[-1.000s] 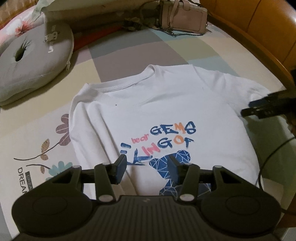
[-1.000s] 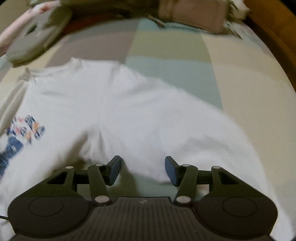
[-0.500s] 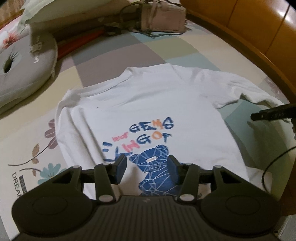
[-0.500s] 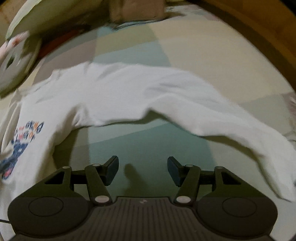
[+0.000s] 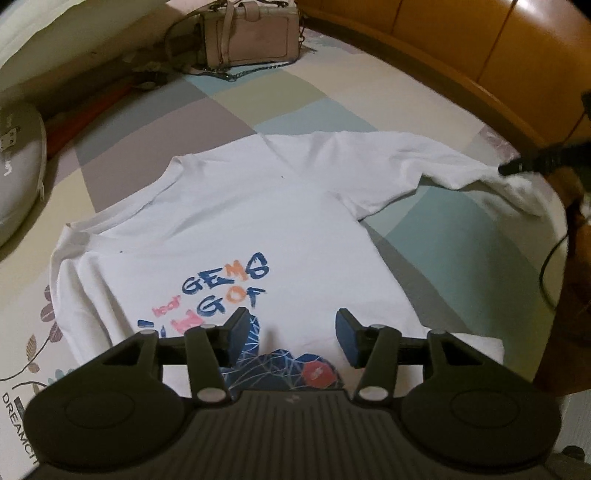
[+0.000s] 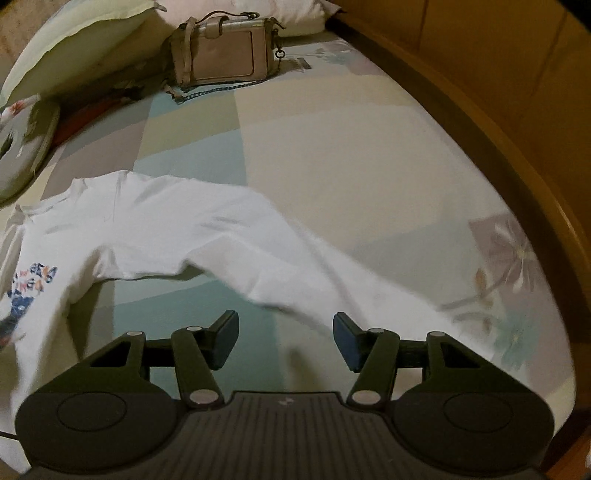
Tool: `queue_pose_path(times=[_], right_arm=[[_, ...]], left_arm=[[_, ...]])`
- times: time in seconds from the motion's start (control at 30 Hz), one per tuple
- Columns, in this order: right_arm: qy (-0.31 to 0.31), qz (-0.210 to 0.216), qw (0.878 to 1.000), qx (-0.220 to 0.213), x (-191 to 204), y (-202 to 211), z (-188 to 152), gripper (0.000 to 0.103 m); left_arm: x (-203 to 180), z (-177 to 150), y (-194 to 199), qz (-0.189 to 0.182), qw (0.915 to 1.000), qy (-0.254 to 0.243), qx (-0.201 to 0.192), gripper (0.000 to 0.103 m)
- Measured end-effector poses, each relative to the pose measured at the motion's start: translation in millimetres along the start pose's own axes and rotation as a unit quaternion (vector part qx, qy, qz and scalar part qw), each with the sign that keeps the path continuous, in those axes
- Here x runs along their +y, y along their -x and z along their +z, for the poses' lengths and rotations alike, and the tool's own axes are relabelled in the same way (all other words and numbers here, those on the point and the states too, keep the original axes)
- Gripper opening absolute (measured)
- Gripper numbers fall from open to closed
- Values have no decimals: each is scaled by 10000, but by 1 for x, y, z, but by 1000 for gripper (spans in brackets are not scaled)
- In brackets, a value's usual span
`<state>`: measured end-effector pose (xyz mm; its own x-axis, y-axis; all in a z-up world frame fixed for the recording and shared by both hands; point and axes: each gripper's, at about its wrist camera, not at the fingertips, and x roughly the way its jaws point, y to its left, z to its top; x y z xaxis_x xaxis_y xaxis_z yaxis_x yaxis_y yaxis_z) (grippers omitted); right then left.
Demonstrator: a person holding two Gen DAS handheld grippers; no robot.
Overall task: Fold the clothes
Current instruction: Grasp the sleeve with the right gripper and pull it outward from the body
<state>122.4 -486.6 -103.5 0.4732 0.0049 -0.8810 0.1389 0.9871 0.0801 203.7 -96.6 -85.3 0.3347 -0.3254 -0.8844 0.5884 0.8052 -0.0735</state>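
Observation:
A white long-sleeved shirt [image 5: 229,229] with a blue, pink and orange print lies face up on the patchwork bed sheet [image 5: 295,99]. My left gripper [image 5: 293,336] hovers open over the lower part of the print, with nothing between its pads. The shirt's right sleeve [image 5: 406,166] stretches out toward the bed's right side. In the right wrist view the sleeve [image 6: 351,280] runs diagonally from the shirt [image 6: 155,229] to the lower right. My right gripper [image 6: 284,336] hangs open above the sleeve, holding nothing. One dark finger of the right gripper [image 5: 532,164] shows over the cuff end in the left wrist view.
A pink handbag [image 5: 251,35] with a chain strap sits at the head of the bed beside a pillow [image 6: 74,44]. A grey ring cushion [image 5: 18,166] lies at the left. A wooden bed frame [image 6: 517,129] curves along the right edge. A black cable [image 5: 550,266] hangs at the right.
My right gripper has moved right and upward, from over the armpit area to over the outstretched sleeve. My left gripper has shifted across the shirt front, open throughout.

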Motion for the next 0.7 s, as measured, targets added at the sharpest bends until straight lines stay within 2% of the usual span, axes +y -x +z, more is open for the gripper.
queue_pose_path(times=[0.13, 0.2, 0.33, 0.4, 0.47, 0.5, 0.7], right_arm=[[319, 28, 9994, 140, -38, -23, 24, 55], [416, 102, 9983, 391, -59, -40, 32, 54], [852, 356, 9916, 905, -88, -69, 31, 54], [1121, 513, 9872, 1010, -89, -76, 25, 52], [1464, 528, 9829, 983, -85, -74, 22, 28], [1502, 587, 9820, 985, -86, -73, 24, 5], [1457, 599, 9848, 731, -107, -66, 44, 4]], left_arm=[[-26, 9, -10, 199, 9997, 134, 62, 52], [-40, 16, -19, 225, 9992, 282, 147, 52], [-66, 33, -37, 117, 9986, 439, 258, 52], [-78, 43, -46, 93, 9987, 399, 288, 52], [-88, 52, -54, 97, 9989, 327, 314, 52], [-92, 57, -58, 103, 9990, 290, 328, 52], [-105, 82, -64, 164, 9995, 82, 256, 52]])
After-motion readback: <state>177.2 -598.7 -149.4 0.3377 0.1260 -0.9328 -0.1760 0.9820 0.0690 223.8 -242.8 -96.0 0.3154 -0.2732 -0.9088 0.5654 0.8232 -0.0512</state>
